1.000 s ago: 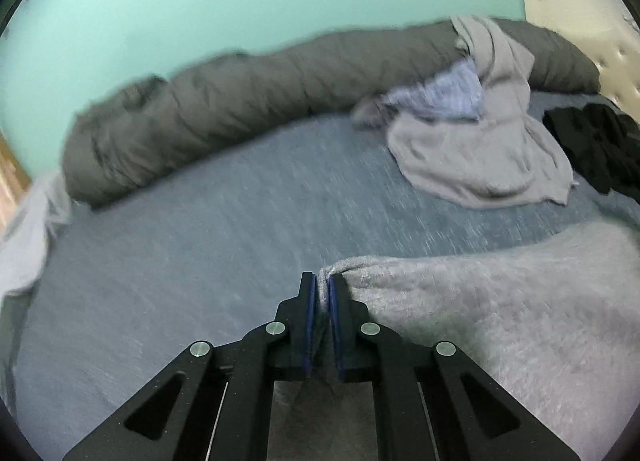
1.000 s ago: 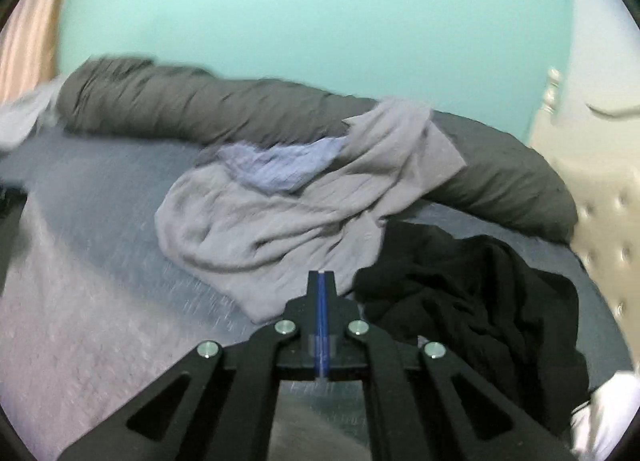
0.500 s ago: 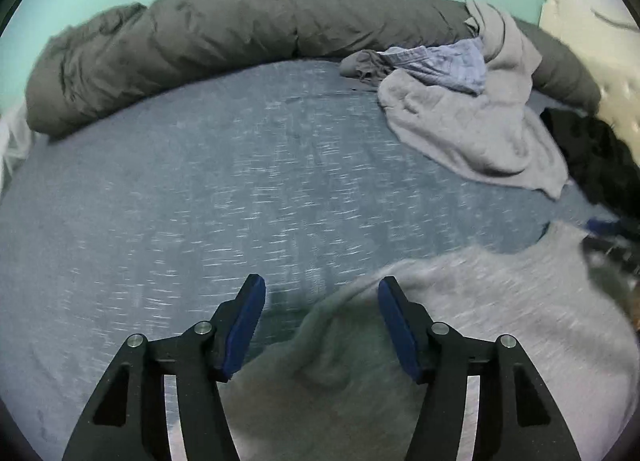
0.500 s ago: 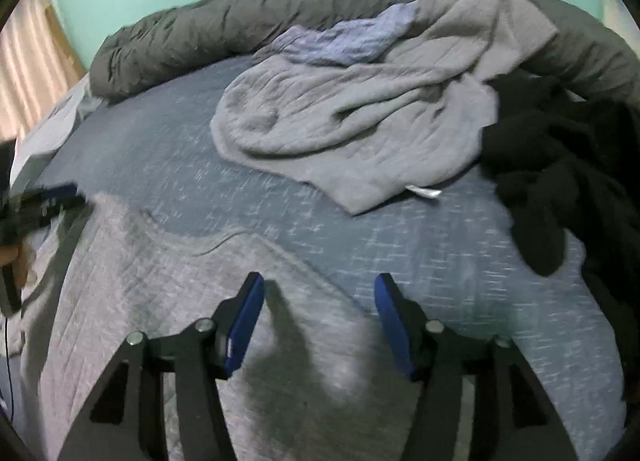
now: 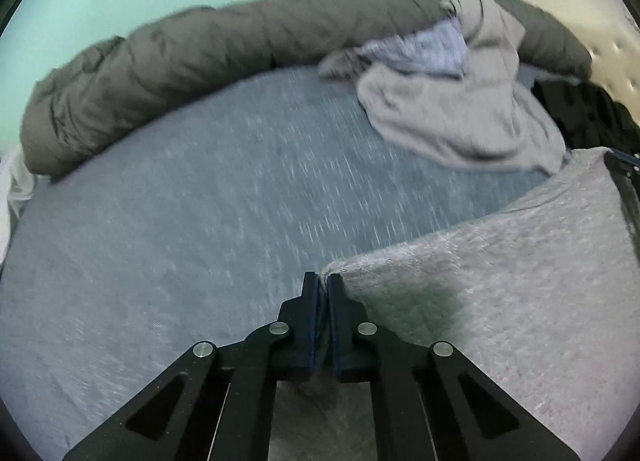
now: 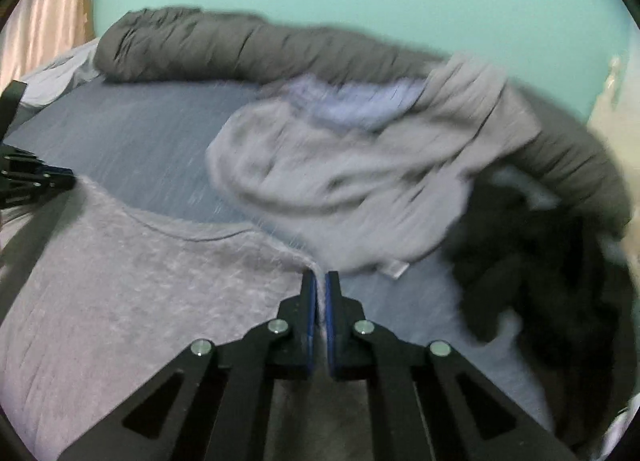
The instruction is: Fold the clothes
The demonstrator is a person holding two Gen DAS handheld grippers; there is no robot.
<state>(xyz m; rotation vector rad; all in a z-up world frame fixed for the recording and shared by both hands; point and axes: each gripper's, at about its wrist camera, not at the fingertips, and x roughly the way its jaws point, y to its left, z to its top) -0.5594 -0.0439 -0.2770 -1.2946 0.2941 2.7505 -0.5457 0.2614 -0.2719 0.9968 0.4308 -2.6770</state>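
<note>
Two handheld grippers hold a light grey garment stretched between them over a bed with a blue-grey sheet. The left gripper has its fingers pressed together on one corner of the cloth; the right gripper pinches the opposite corner the same way. The held edge runs taut from one to the other, the rest trailing toward the cameras. Motion blur softens both views, so whether the edge is lifted or resting on the sheet is hard to say. The step in hand appears to be carrying this edge for a fold or a lay-out. The next move calls for keeping both corners level and evenly tensioned. A crumpled grey garment and a black heap wait near the rolled dark duvet.
</note>
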